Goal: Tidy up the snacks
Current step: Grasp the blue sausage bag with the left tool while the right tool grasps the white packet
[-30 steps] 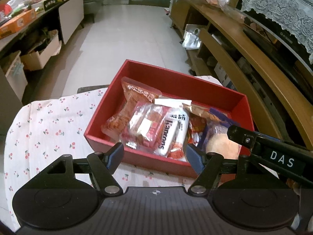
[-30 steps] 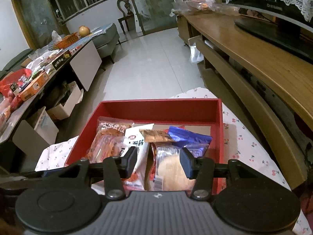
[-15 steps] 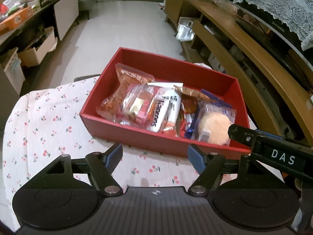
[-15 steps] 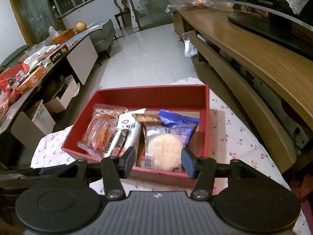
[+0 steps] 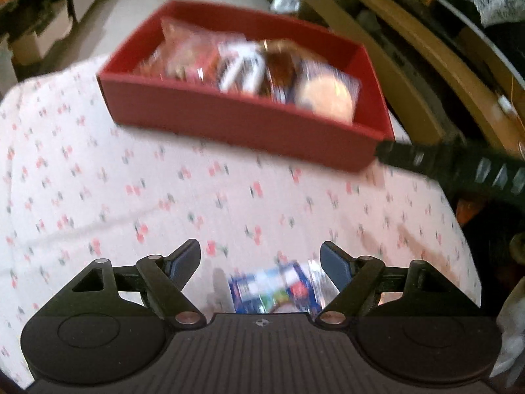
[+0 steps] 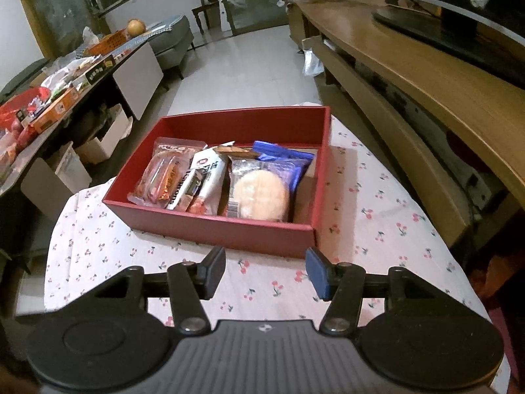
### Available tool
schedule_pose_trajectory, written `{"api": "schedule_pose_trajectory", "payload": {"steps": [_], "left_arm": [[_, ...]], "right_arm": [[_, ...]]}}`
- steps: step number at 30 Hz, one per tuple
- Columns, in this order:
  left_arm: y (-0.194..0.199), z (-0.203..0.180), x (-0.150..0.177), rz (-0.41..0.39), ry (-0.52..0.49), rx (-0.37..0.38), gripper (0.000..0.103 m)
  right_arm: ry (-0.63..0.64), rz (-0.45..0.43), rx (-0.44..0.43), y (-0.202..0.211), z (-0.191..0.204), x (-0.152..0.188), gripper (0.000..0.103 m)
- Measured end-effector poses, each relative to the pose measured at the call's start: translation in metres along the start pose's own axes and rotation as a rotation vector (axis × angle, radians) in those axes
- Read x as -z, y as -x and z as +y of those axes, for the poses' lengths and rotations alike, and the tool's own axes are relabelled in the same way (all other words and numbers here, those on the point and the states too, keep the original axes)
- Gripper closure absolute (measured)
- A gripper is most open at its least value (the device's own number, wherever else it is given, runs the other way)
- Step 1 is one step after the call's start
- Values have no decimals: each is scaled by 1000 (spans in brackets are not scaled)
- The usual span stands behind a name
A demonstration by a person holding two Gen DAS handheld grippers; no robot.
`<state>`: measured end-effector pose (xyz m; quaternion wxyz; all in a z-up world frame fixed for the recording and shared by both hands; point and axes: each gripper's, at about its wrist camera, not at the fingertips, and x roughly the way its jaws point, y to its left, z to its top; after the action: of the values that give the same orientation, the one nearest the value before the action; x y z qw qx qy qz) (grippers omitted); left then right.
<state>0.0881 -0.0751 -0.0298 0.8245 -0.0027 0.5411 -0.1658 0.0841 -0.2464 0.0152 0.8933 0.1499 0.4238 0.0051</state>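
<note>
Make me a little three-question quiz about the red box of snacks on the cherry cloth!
1. True or false: the red cardboard box on the cherry-print tablecloth is empty.
2. Which snack lies outside the box, near the left gripper? A) blue-and-white snack packet B) round pale cake in clear wrap C) orange-red snack bag
3. Fill in: the right gripper is ____, holding nothing.

Key: 1 false; 2 A; 3 open.

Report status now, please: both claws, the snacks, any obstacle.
Left claw open, jaws just widening over blue snack packet on cloth. Right claw open, empty. Red box holds other snacks. Nothing in the way.
</note>
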Motion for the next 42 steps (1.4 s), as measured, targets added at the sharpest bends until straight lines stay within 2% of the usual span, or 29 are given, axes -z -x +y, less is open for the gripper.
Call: {"api": "schedule_pose_trajectory", "payload": {"steps": [5,12,17,20,21,28,34,42], "left_arm": [[-11,-12,21,48,-14,-4,18],[-24,-19,35,71,2,-22,16],[-28,-25,35,40,3,-40,13],[-26,-28,40,30,-40,-59,19],[-25,-27,42,28,-50,-65,23],[-13,-10,52,48,-62,-91,25],[-1,9,57,62,-28,-94,26],[1,15,62,76,-2,-82,25]], "right_arm": [[6,10,-1,6,-6,8,42],[33,34,-7,6,-8,14,42],[51,64,0,-1,-10,18,41],[60,88,5,-6,-11,21,41],[63,96,8,-7,-11,22,41],[72,158,6,-19,-14,29,40],[66,216,-26,-35,-16,33,40],[66,281,-98,-56,-9,40,40]]}}
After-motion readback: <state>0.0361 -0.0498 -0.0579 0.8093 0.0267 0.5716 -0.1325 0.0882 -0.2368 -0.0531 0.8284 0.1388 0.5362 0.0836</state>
